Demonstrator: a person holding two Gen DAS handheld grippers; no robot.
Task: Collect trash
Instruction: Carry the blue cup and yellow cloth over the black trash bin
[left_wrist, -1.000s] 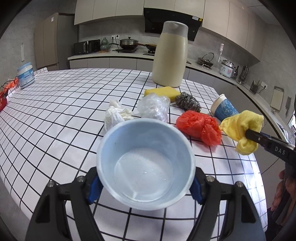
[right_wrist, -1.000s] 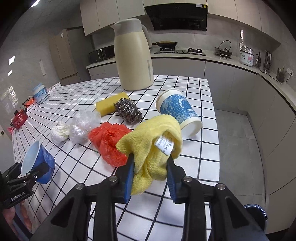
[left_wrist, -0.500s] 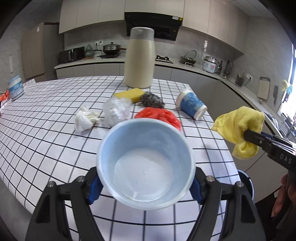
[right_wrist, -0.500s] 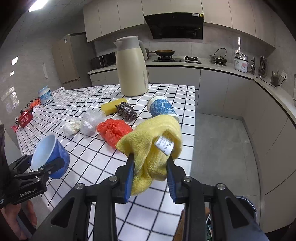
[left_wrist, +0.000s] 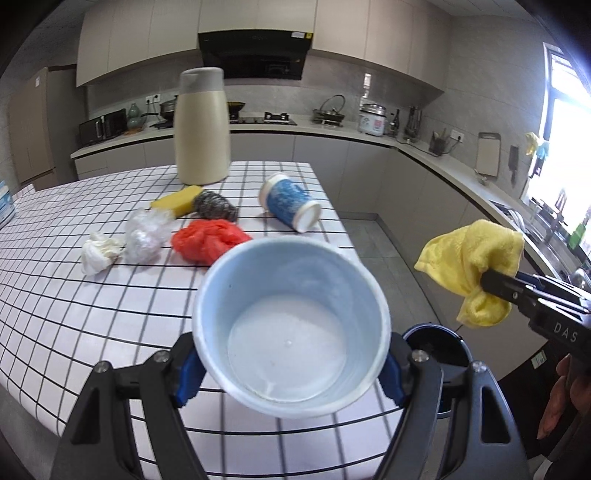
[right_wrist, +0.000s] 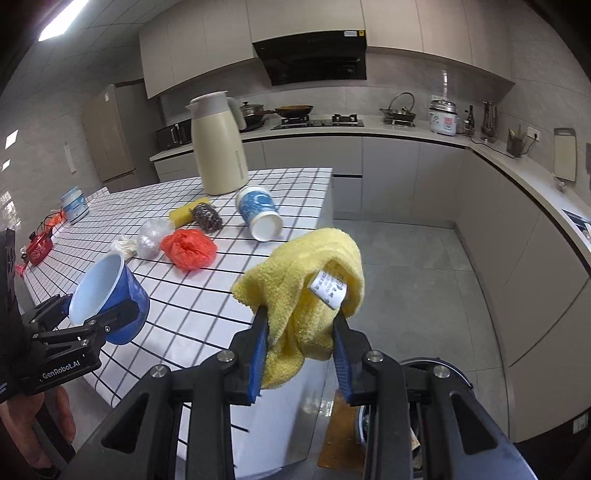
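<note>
My left gripper (left_wrist: 291, 360) is shut on an empty blue paper cup (left_wrist: 291, 332), held above the near edge of the checked table (left_wrist: 74, 302); the cup also shows in the right wrist view (right_wrist: 107, 295). My right gripper (right_wrist: 301, 325) is shut on a yellow cloth (right_wrist: 306, 280), held in the air off the table's right side; the cloth shows in the left wrist view (left_wrist: 476, 266). A dark trash bin (left_wrist: 439, 347) stands on the floor below both. On the table lie a red plastic bag (left_wrist: 207, 240), a clear plastic wad (left_wrist: 146, 236), a white tissue (left_wrist: 98, 253) and a tipped blue-and-white cup (left_wrist: 290, 206).
A yellow sponge (left_wrist: 179, 199), a steel scourer (left_wrist: 214, 210) and a tall beige jug (left_wrist: 203, 125) sit further back on the table. A white tub (right_wrist: 74, 205) and red items (right_wrist: 37, 251) are at the far left. Kitchen counters (right_wrist: 406, 129) line the walls.
Both grippers have pulled back and to the right, away from the table, with the cup and the cloth still held. The trash bin has come into view below them.
</note>
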